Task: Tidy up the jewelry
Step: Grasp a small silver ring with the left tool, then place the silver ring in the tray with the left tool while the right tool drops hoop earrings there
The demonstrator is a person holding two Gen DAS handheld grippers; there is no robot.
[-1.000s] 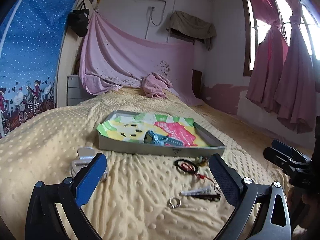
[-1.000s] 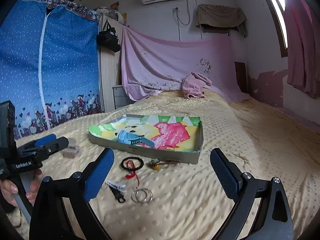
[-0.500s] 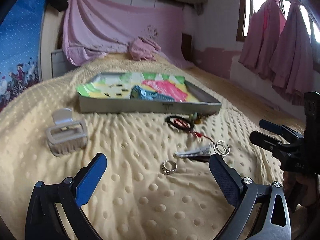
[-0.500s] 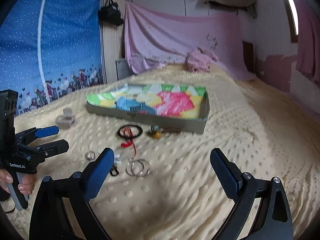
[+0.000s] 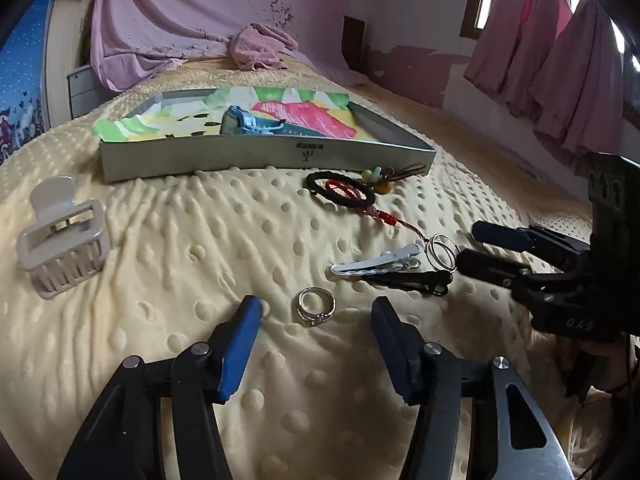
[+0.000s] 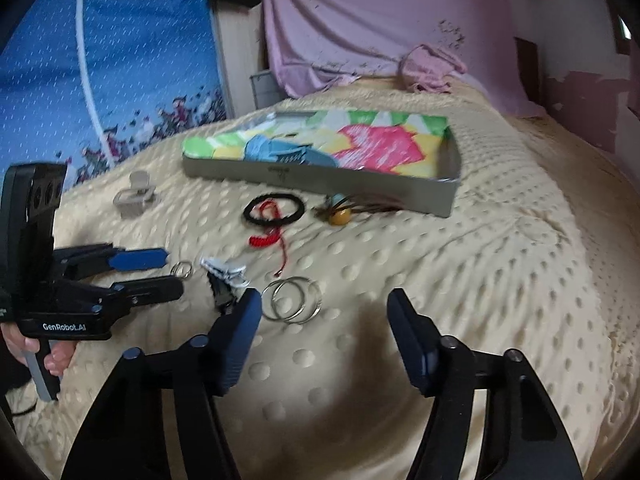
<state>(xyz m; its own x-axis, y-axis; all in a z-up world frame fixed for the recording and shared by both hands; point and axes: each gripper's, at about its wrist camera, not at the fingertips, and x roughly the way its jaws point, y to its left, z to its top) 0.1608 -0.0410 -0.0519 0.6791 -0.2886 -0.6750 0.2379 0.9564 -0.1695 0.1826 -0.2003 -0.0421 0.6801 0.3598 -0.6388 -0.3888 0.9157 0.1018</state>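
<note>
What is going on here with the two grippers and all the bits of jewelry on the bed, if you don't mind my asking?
A person is sorting jewelry on a yellow blanket with a handheld gripper in each hand. The left gripper is closing, a silver ring lying just ahead between its fingers, not yet gripped. The right gripper is also closing, empty, beside two hoop earrings. The tray holds only a blue watch; clips, bracelets and a claw clip remain outside.

- I'm working in a home bedroom: ahead of my hand-held gripper (image 5: 316,312) stretches a bed (image 5: 200,248) under a dotted yellow blanket.
- Beyond it, a pink sheet (image 5: 192,16) hangs on the wall.
- To the right, pink curtains (image 5: 560,64) cover a window.
- To the left stands a blue fabric wardrobe (image 6: 120,60).
</note>
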